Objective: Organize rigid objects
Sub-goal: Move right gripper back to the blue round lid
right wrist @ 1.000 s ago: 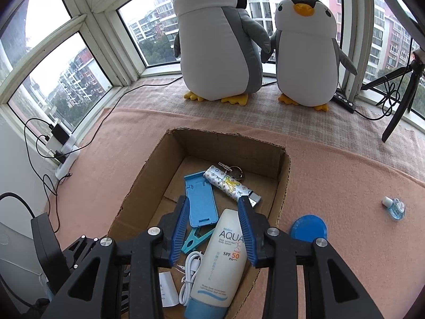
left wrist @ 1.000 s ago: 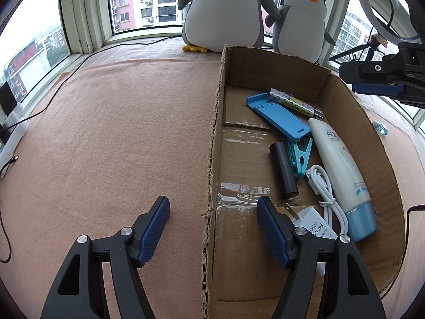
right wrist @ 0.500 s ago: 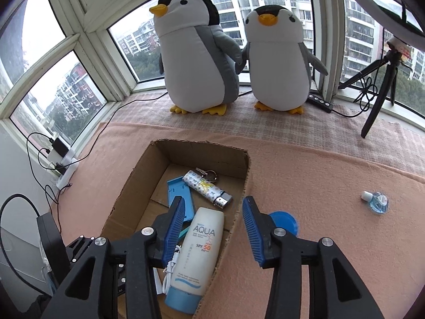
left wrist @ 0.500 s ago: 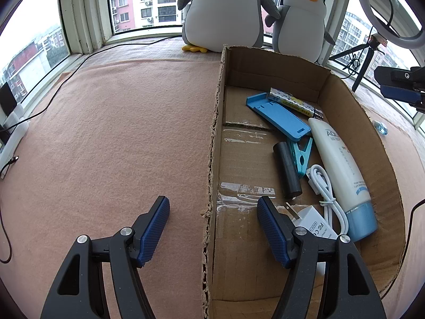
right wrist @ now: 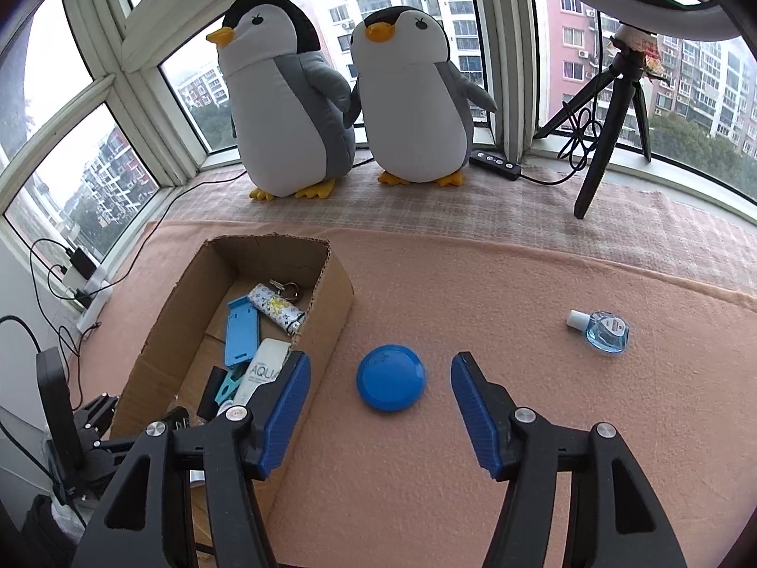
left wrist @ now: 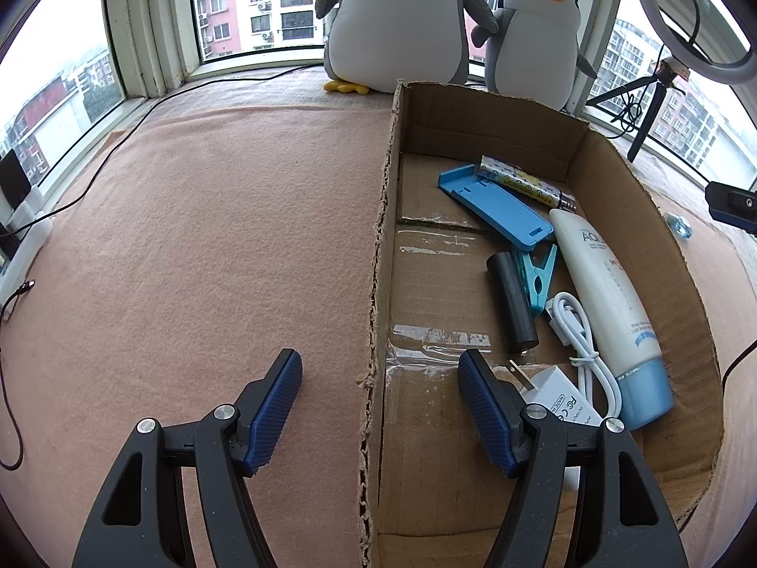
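With the sunscreen tube (right wrist: 262, 369) now dropped in the box (right wrist: 331, 312), the right hand-held gripper (right wrist: 381, 414) swings over, jaws wide, framing the blue disc (right wrist: 391, 383); left hand-held gripper (left wrist: 378, 407) idles open.

One box (left wrist: 615, 175) holds seven things: one blue stand (left wrist: 497, 208), one patterned lighter (left wrist: 525, 183), one sunscreen tube (left wrist: 610, 312), one black cylinder (left wrist: 511, 303), one teal clip (left wrist: 537, 279), one white cable (left wrist: 582, 345) and one white charger (left wrist: 553, 393). Outside it lie one blue disc (right wrist: 391, 377) and one small bottle (right wrist: 603, 330). Two penguins (right wrist: 284, 109) stand by the window, near one tripod (right wrist: 610, 109).
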The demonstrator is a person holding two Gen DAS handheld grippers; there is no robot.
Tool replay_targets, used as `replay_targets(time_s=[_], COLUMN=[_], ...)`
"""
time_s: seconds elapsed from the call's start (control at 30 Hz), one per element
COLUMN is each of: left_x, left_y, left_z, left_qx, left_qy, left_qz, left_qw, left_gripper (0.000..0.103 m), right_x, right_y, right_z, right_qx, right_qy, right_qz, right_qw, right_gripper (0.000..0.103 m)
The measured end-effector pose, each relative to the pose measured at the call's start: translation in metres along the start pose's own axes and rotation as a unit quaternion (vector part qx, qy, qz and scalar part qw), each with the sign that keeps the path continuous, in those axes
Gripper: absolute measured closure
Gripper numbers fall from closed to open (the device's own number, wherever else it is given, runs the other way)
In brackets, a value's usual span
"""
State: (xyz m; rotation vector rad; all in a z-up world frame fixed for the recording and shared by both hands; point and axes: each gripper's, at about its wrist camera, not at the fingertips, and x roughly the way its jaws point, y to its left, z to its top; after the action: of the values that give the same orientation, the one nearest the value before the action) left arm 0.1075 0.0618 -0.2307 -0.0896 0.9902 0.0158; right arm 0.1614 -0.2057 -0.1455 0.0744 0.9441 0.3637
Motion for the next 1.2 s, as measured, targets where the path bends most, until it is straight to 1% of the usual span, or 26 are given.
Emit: replay_targets(time_s=[0.13,0.37,0.63,0.87,1.07,1.2], left_x=[0.0,0.0,0.0,0.0,0.0,0.0], left_y=[-0.001,0.0,0.001,0.002,0.002,0.001], left_z=[0.0,0.0,-0.001,-0.001,-0.001,-0.001], left_qx=[0.0,0.0,0.0,0.0,-0.001,-0.001], left_qy=[0.0,0.0,0.001,0.001,0.001,0.001], left_qz=[0.0,0.0,0.001,0.001,0.001,0.001], left_qw=[1.0,1.0,1.0,1.0,1.0,1.0], left_gripper=[0.031,0.031,0.03,0.03,0.03,0.03], right_x=[0.008,0.034,0.055,0.068,0.077,0.082], right_y=[0.002,0.005,0.008,0.014,0.01,0.013], right_z=[-0.009,-0.022,-0.022,-0.022,-0.017,-0.017], right_qx=[-0.027,-0.062,-0.086,-0.117,-0.116,-0.127], right_qy=[0.015,0.041,0.054,0.055,0.057,0.061], right_qz=[-0.009,-0.03,-0.037,-0.057,-0.06,-0.068], right_qw=[0.999,0.997,0.994,0.99,0.99,0.988], right_gripper=[0.045,0.045,0.045,0.045,0.045,0.045])
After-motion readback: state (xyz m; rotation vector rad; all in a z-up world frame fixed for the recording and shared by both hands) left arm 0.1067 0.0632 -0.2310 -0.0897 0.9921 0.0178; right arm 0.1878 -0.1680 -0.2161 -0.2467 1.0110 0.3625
